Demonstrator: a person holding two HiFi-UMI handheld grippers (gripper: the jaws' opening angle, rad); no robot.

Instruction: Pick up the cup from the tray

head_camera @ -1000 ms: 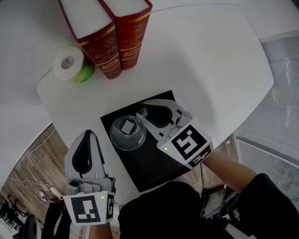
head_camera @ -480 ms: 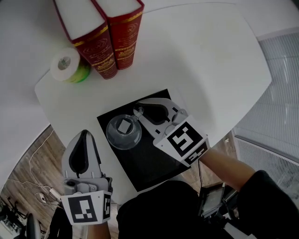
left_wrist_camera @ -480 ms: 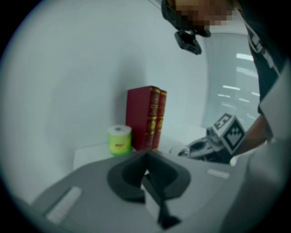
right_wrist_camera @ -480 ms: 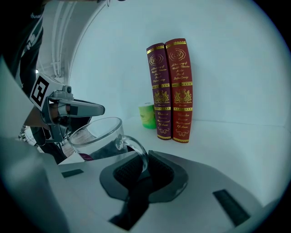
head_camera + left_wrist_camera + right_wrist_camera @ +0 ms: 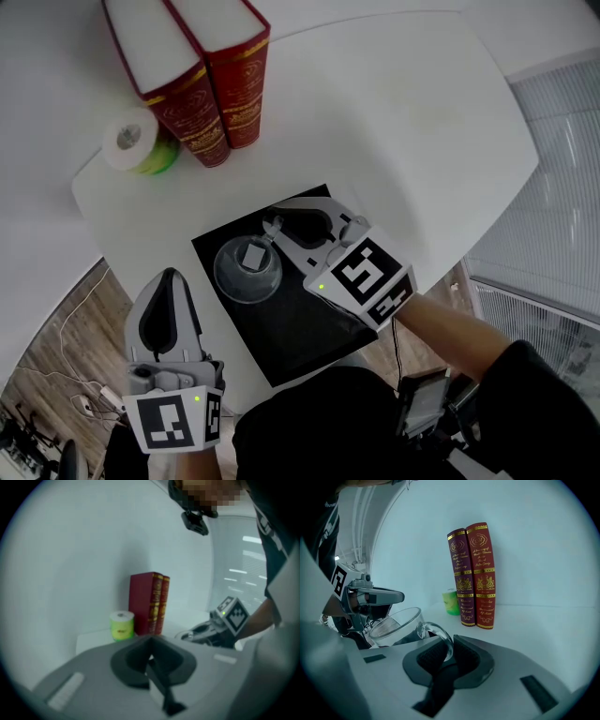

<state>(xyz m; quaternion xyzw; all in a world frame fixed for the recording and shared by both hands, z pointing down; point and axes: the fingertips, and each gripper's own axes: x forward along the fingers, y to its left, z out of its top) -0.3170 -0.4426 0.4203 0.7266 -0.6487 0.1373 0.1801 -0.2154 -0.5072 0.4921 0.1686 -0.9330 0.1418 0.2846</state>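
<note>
A clear glass cup (image 5: pixel 247 270) stands on the black tray (image 5: pixel 291 330) near the table's front edge. My right gripper (image 5: pixel 274 227) reaches over the tray from the right. Its jaws have just been closing, and its pads now press on the cup's curved handle (image 5: pixel 438 638). In the right gripper view the cup (image 5: pixel 396 626) sits just left of the right gripper (image 5: pixel 443 649). My left gripper (image 5: pixel 167 279) hovers off the table's front left edge, apart from the cup, jaws together with nothing in them. The left gripper (image 5: pixel 150 643) points toward the table.
Two red books (image 5: pixel 202 66) stand upright at the table's far left, with a green-and-white tape roll (image 5: pixel 131 138) beside them. The white table (image 5: pixel 403 122) stretches right of the tray. Wooden floor (image 5: pixel 52 337) lies below the left edge.
The right gripper's jaws have narrowed onto the cup's handle. The cup and tray stay where they were, and the left gripper has barely shifted.
</note>
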